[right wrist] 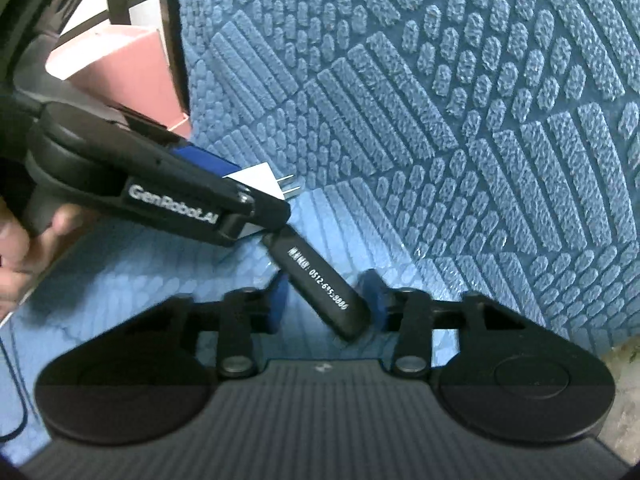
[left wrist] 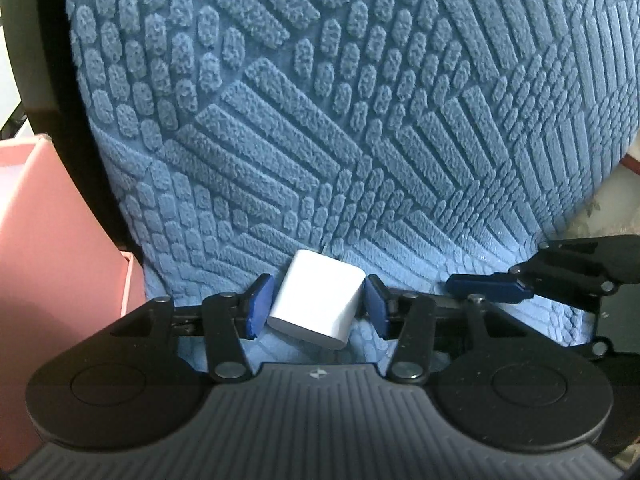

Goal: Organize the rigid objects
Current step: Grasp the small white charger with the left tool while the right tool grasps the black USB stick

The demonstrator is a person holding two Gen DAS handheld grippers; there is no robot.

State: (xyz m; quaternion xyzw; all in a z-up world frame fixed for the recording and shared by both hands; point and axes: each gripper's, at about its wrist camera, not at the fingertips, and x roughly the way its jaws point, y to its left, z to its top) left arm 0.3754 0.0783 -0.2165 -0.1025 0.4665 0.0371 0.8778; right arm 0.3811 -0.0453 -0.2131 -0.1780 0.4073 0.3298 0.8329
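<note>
My left gripper (left wrist: 316,306) is shut on a white plug adapter (left wrist: 318,306), held between its blue pads just above the blue textured mat (left wrist: 320,120). In the right wrist view the left gripper (right wrist: 248,190) shows from the side at left, with the adapter's white body (right wrist: 256,176) and metal prongs (right wrist: 290,188) sticking out. My right gripper (right wrist: 324,300) is shut on a black stick-shaped object with white printed digits (right wrist: 320,280), which points up-left toward the left gripper. The right gripper's fingers (left wrist: 488,286) reach in from the right in the left wrist view.
A pink box (left wrist: 40,240) stands off the mat's left edge; it also shows in the right wrist view (right wrist: 136,68). A dark chair frame (left wrist: 48,60) borders the mat at the left. A light patterned surface (left wrist: 608,200) lies beyond the mat's right edge.
</note>
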